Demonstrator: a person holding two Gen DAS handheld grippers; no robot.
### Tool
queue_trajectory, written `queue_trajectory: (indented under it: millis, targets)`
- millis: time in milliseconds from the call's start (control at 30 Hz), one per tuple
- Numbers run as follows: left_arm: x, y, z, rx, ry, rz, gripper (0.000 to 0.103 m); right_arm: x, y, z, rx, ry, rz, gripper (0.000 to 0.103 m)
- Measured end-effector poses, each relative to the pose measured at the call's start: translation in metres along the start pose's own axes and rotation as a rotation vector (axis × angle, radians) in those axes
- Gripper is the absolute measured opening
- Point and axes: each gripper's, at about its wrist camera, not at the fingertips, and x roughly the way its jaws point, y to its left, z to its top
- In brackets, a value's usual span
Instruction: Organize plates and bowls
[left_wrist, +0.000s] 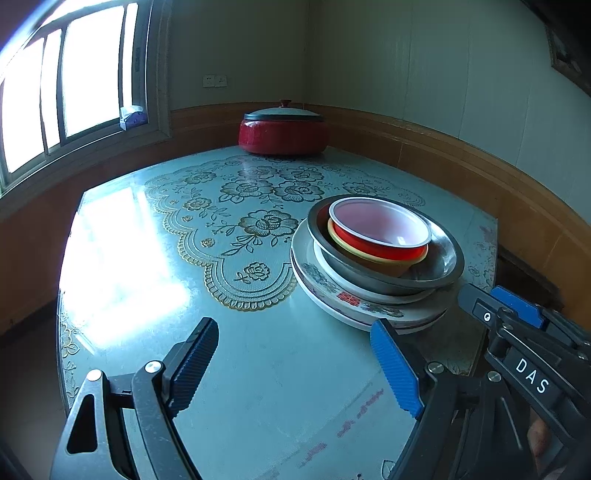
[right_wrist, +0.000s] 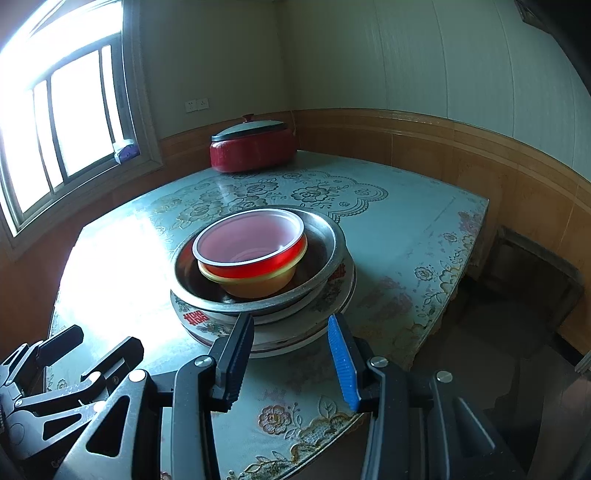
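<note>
Window (left_wrist: 74, 85), far left, bright; glare washes the near-left part of the table (left_wrist: 258, 387).

Left gripper (left_wrist: 291, 354): jaws wide, nothing between them, over bare tabletop just left of the stack.

Pot (left_wrist: 282, 127): red, lidded, at the table's far edge, well apart from the stack.

Stack, right of centre in the left view and centred in the right view. From the bottom: patterned plates (right_wrist: 207, 325), metal basin (right_wrist: 325, 236), yellow bowl (right_wrist: 258, 284), red bowl (right_wrist: 251, 247) on top. All nested; the two bowls sit off-centre in the basin and slightly tilted. Sorting looks largely done.

Right gripper (right_wrist: 291, 358): jaws part-open, nothing between them, just short of the plates' near rim; the pads look clear of it, though contact is hard to rule out.

Risks, as judged:
- Stack lies near the table's right edge; a push from the left could slide it toward the drop.
- Tilted bowls could tip out if the basin is jolted.
- Plates overhang one another unevenly; a one-sided lift could spill the upper pieces.
- Glare may hide the left fingertips' clearance.
- The grippers are close together; reaching at once could make them collide.
</note>
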Motion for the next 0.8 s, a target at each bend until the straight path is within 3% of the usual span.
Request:
queue_trajectory:
  millis: [800]
  targets:
    - [0.0039,0.0027,0.0028,0.01,-0.008,-0.028,0.088,0.0044,0.0063,0.0027,0.003,-0.003,-0.013,0.045]
